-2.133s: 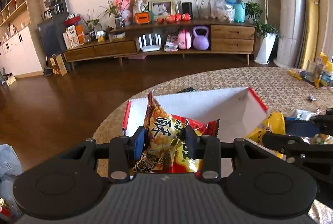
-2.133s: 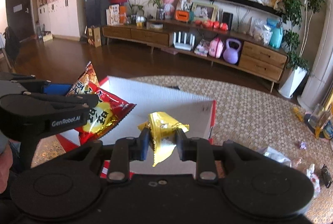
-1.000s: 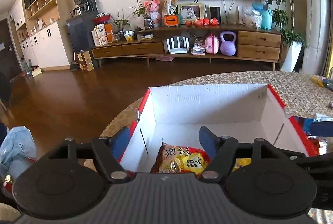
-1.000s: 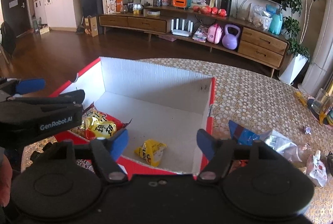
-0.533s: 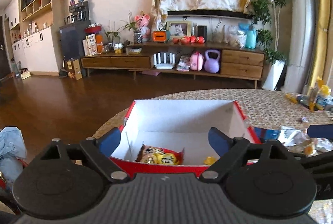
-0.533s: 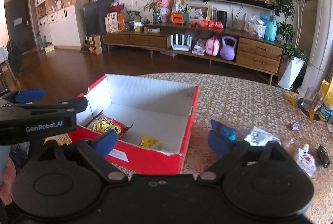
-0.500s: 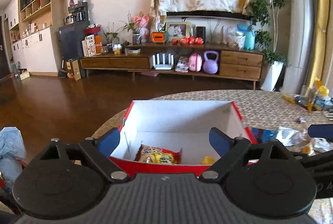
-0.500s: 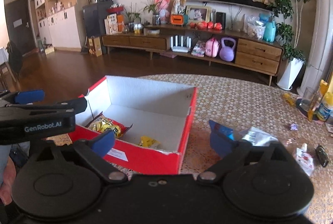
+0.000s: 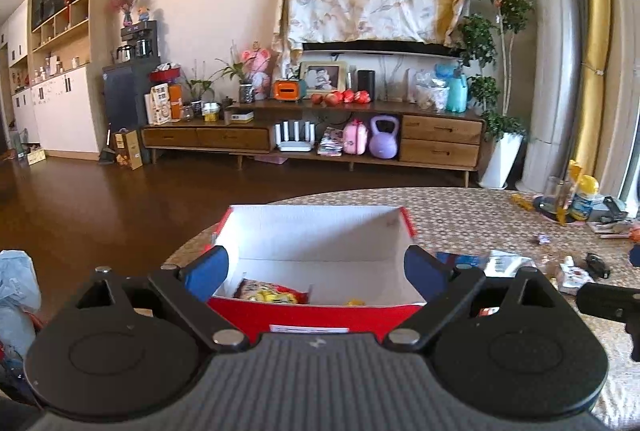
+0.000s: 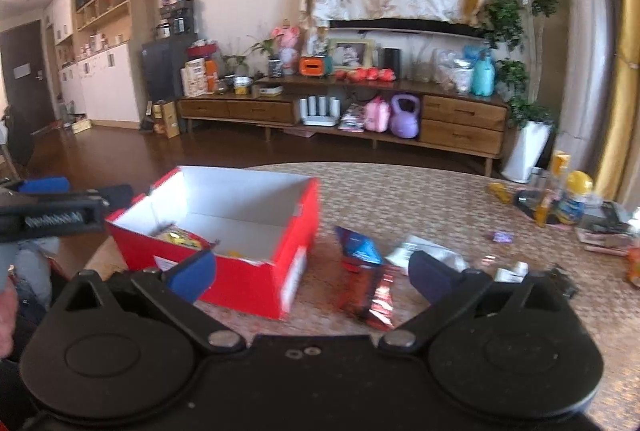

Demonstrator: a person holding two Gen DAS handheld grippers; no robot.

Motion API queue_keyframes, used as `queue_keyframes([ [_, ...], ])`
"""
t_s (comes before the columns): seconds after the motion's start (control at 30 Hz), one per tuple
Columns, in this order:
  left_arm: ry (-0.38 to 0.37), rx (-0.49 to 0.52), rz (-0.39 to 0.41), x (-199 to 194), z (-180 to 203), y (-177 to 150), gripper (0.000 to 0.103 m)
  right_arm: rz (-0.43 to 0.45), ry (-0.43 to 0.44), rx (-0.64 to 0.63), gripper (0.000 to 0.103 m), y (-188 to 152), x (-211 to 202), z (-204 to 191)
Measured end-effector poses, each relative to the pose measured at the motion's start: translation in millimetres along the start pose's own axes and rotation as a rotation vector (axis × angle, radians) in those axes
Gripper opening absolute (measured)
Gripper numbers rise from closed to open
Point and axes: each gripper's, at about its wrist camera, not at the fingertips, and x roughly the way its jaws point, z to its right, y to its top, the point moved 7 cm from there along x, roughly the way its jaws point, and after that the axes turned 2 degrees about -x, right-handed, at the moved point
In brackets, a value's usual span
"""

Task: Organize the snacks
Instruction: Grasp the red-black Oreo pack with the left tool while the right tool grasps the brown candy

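A red box with a white inside [image 9: 316, 313] [image 10: 260, 283] stands on the woven table. In it lie a red-and-yellow snack bag [image 9: 272, 291] [image 10: 180, 235] and a small yellow packet [image 9: 355, 302]. My left gripper [image 9: 316, 271] is open and empty, just in front of the box's near wall. My right gripper [image 10: 312, 273] is open and empty, to the right of the box. A blue-and-red snack bag [image 10: 366, 271] lies on the table between its fingers. A white-and-silver packet [image 10: 424, 251] lies just behind it.
Small wrappers and packets [image 10: 508, 273] lie scattered on the table's right side. Bottles and a glass [image 10: 560, 191] stand at the far right edge. A light blue bag [image 9: 16, 295] sits below the table at left. A TV cabinet lines the far wall.
Both grippers let their snacks drop into the box, opened and pulled back. In the last half second the right gripper swung to the right, over the blue-and-red bag.
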Motion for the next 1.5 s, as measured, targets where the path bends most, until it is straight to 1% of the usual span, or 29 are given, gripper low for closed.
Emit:
queue_keyframes([
  [0.2,-0.037,0.041,-0.003,2.9,32.9,-5.5,0.095,-0.009,-0.081,0.056,0.103,-19.6,-13.3,48.2],
  [0.4,-0.06,0.051,-0.024,15.6,55.9,-13.7,0.095,-0.04,-0.12,0.088,0.103,-43.8,-10.8,77.8],
  [0.63,-0.12,0.113,-0.054,37.3,96.9,-31.3,0.095,-0.09,-0.129,0.104,0.103,-72.2,8.1,91.2],
  [0.7,-0.126,0.127,-0.065,46.1,107.3,-35.0,0.095,-0.107,-0.125,0.106,0.103,-78.5,16.2,93.4],
  [0.83,-0.143,0.123,-0.095,67.7,123.2,-40.6,0.095,-0.129,-0.117,0.102,0.102,-87.1,27.5,96.3],
  [1.0,-0.129,0.109,-0.114,90.6,140.1,-45.5,0.095,-0.165,-0.098,0.084,0.101,-99.2,43.4,95.6],
  [1.1,-0.124,0.148,-0.132,104.2,155.1,-52.8,0.095,-0.201,-0.083,0.064,0.097,-110.0,57.3,92.2],
  [1.27,-0.138,0.168,-0.195,133.8,177.0,-68.7,0.095,-0.251,-0.065,0.039,0.086,-122.6,81.2,85.3],
  [1.37,-0.138,0.188,-0.217,148.6,187.2,-75.7,0.095,-0.268,-0.055,0.03,0.079,-126.8,93.1,85.1],
  [1.43,-0.15,0.201,-0.229,157.8,193.8,-79.9,0.095,-0.277,-0.05,0.023,0.077,-129.5,99.7,85.5],
  [1.5,-0.142,0.208,-0.25,167.4,198.3,-84.2,0.095,-0.29,-0.043,0.015,0.073,-131.8,106.3,86.1],
])
